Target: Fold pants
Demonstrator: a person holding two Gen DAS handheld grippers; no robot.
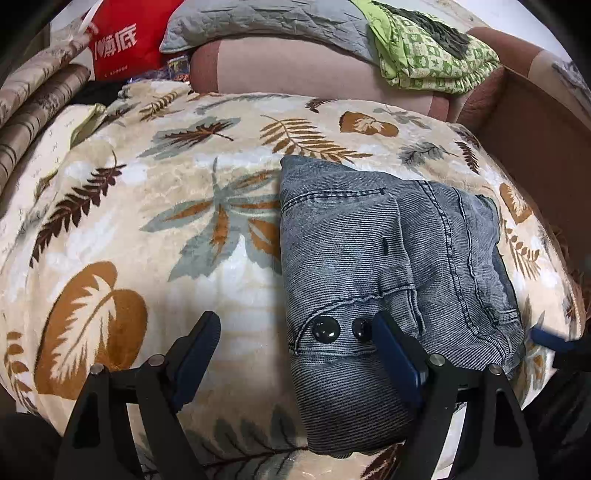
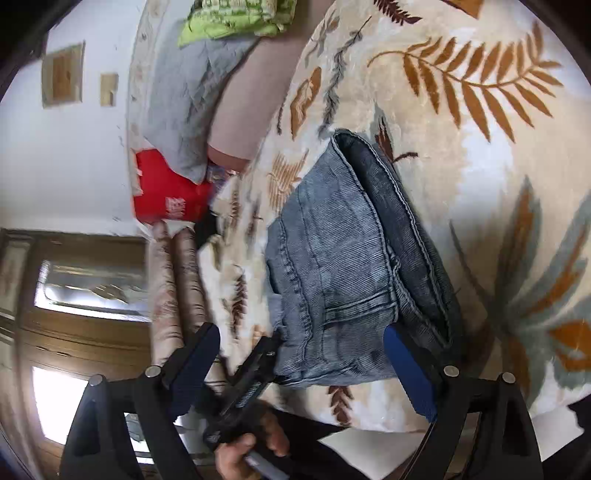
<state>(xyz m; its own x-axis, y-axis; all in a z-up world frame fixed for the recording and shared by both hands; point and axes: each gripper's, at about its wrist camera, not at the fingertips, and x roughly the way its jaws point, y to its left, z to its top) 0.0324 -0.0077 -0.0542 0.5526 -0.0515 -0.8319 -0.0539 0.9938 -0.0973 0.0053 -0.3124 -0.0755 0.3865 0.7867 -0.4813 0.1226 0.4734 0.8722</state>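
Observation:
The blue-grey denim pants (image 1: 388, 266) lie folded into a compact stack on the leaf-print blanket (image 1: 147, 221), waistband with two dark buttons (image 1: 338, 328) toward me. My left gripper (image 1: 295, 332) is open and empty, its right finger over the waistband. In the right wrist view the folded pants (image 2: 347, 266) lie just beyond my right gripper (image 2: 299, 343), which is open and empty. The left gripper (image 2: 255, 365) shows there at the pants' near corner, held by a hand. The right gripper's blue tip (image 1: 550, 339) shows at the pants' right edge.
A red bag (image 1: 122, 40), a grey quilted pillow (image 1: 258, 22) and a green patterned cloth (image 1: 432, 55) lie at the far side on a pink cushion (image 1: 295, 70). Striped fabric (image 1: 40, 96) is piled at the left. A brown box wall (image 1: 535, 140) stands at the right.

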